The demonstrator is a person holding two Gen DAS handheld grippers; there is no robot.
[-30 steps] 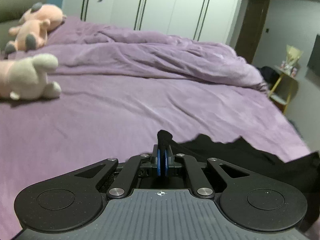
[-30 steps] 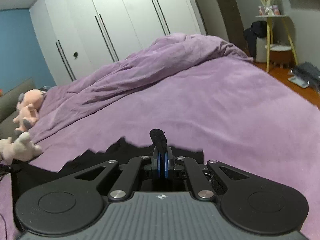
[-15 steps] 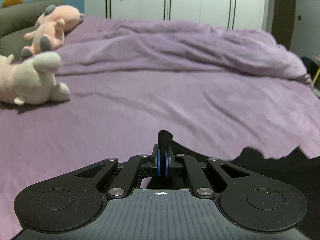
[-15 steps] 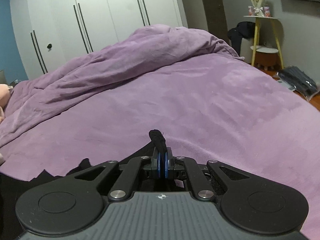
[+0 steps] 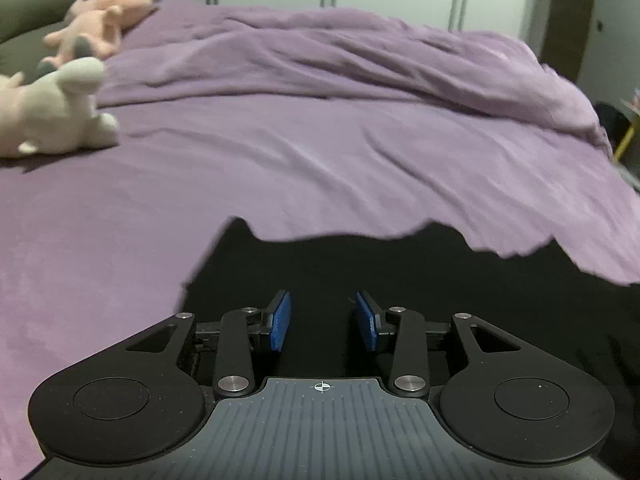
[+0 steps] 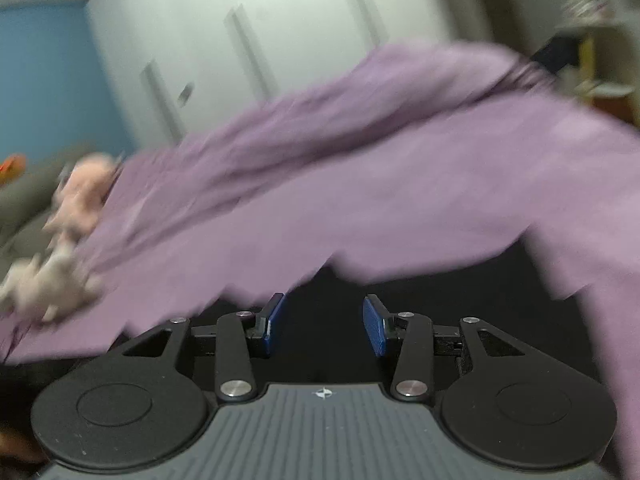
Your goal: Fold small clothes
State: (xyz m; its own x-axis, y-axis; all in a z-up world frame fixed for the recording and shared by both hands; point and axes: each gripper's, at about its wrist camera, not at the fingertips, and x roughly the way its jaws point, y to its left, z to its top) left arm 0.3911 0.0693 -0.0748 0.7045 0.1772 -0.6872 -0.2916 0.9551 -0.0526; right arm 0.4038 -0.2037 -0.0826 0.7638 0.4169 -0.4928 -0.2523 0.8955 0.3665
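A black garment [image 5: 400,276] lies flat on the purple bed [image 5: 280,152], spreading below and right of my left gripper [image 5: 323,322]. That gripper is open and empty, its blue pads just above the cloth. In the right wrist view, which is blurred by motion, the same black garment [image 6: 420,300] lies under my right gripper [image 6: 324,326], which is also open and empty.
A white plush toy [image 5: 52,116] and a pink plush toy [image 5: 100,24] lie at the bed's left. A rumpled purple duvet [image 5: 360,56] is heaped along the far side. White wardrobe doors [image 6: 260,32] stand behind. A yellow side table [image 5: 628,136] stands at the right.
Both grippers were shut on pinches of the black garment. Both have opened and let it go, and it now lies on the bed. The right gripper is swinging, blurring its view.
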